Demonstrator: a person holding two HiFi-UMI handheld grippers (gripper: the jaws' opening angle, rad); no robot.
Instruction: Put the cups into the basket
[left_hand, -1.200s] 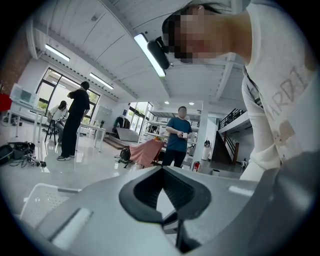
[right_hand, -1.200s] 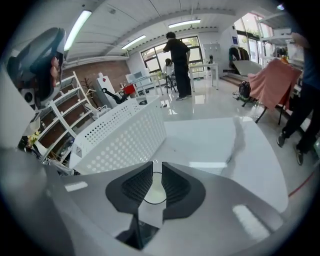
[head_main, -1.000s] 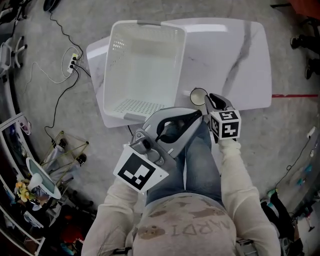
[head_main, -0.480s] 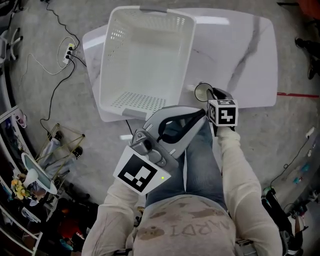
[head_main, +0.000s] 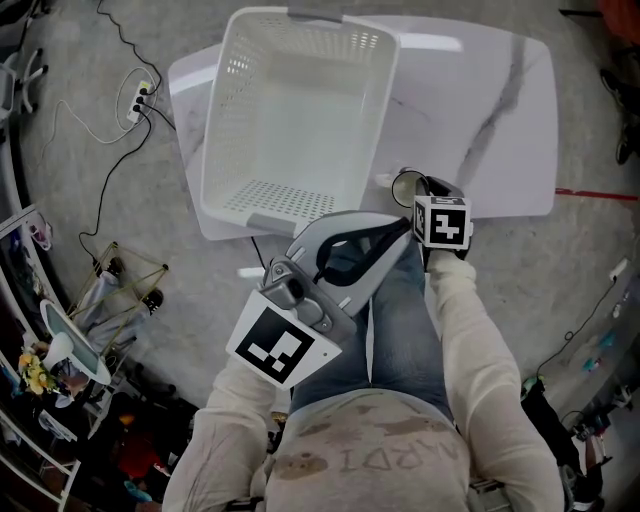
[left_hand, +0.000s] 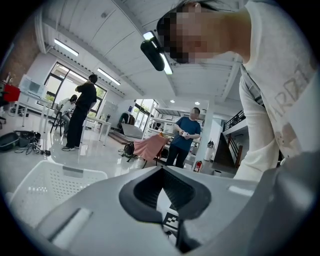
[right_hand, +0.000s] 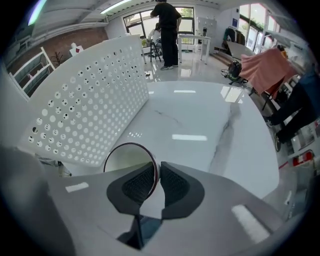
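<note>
A cup (head_main: 404, 186) with a dark red rim (right_hand: 125, 155) stands on the white marble table (head_main: 480, 100) near its front edge, just right of the white perforated basket (head_main: 300, 60). My right gripper (head_main: 418, 192) is shut on the cup's rim, one pad inside and one outside (right_hand: 157, 172). The basket's holed wall (right_hand: 90, 100) rises close on the cup's left. My left gripper (head_main: 402, 226) hovers over the person's lap below the table edge, tilted upward, its jaw tips together with nothing between them (left_hand: 162, 170). The basket's inside looks empty.
The table (right_hand: 200, 125) stretches bare to the right and behind the cup. On the floor at left lie cables and a power strip (head_main: 140, 120); shelves with clutter (head_main: 60, 350) stand at lower left. People stand far off in the room (left_hand: 185, 135).
The view has shifted slightly, so basket and table sit a little more to the right. My right gripper stays shut on the cup's rim at the same spot; the left gripper has not moved.
</note>
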